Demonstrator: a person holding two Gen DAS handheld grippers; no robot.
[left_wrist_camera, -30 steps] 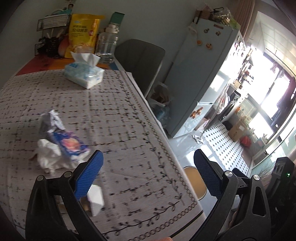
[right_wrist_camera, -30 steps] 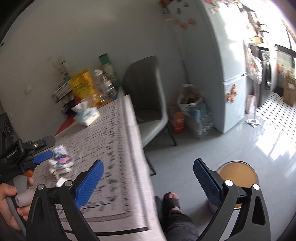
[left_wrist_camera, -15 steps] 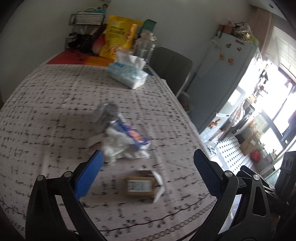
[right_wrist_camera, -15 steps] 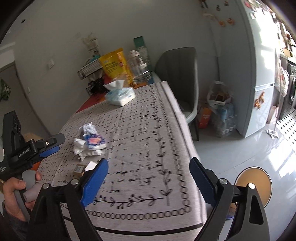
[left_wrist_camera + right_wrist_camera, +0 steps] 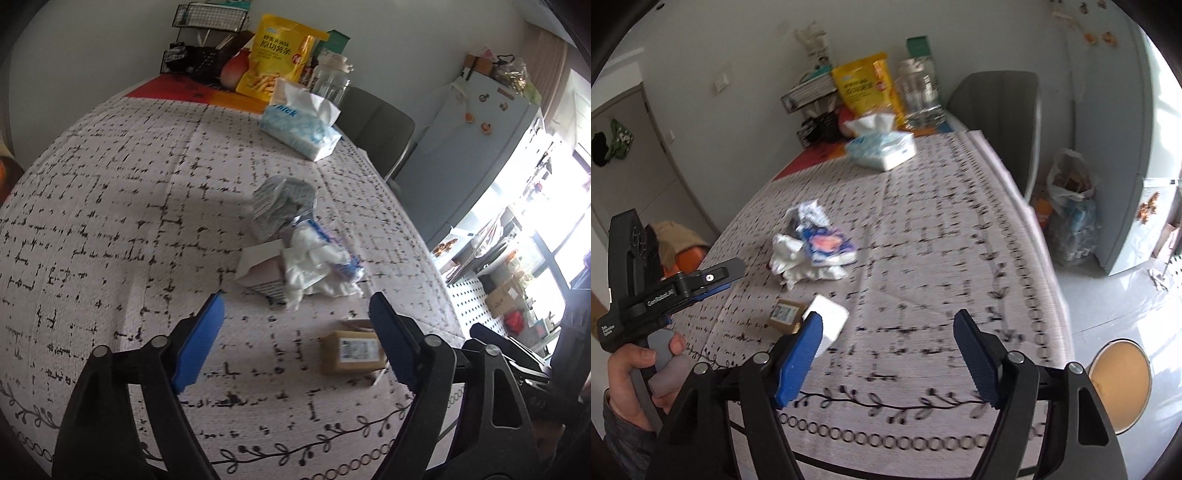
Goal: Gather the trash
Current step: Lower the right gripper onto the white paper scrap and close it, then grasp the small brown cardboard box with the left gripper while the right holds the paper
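A pile of trash lies mid-table: crumpled white paper [image 5: 314, 271], a blue snack wrapper [image 5: 829, 245], a crumpled silver wrapper [image 5: 282, 203] and a torn small box [image 5: 258, 271]. A small brown cardboard box [image 5: 352, 352] with an open white flap [image 5: 827, 323] lies nearer the front edge. My left gripper [image 5: 299, 338] is open and empty, above the table just short of the pile; it also shows in the right wrist view [image 5: 701, 280]. My right gripper [image 5: 886, 354] is open and empty over the table's front edge.
The patterned tablecloth [image 5: 110, 221] covers the table. A tissue pack [image 5: 301, 127], yellow snack bag [image 5: 280, 55], glass jar [image 5: 919, 92] and wire rack stand at the far end. A grey chair [image 5: 997, 110], fridge [image 5: 472, 147], bagged items [image 5: 1071, 221] and round stool [image 5: 1119, 384] stand right.
Both grippers swung left toward the table. The left one now faces the trash pile more squarely and closer; the right one moved from beside the table to over its front edge.
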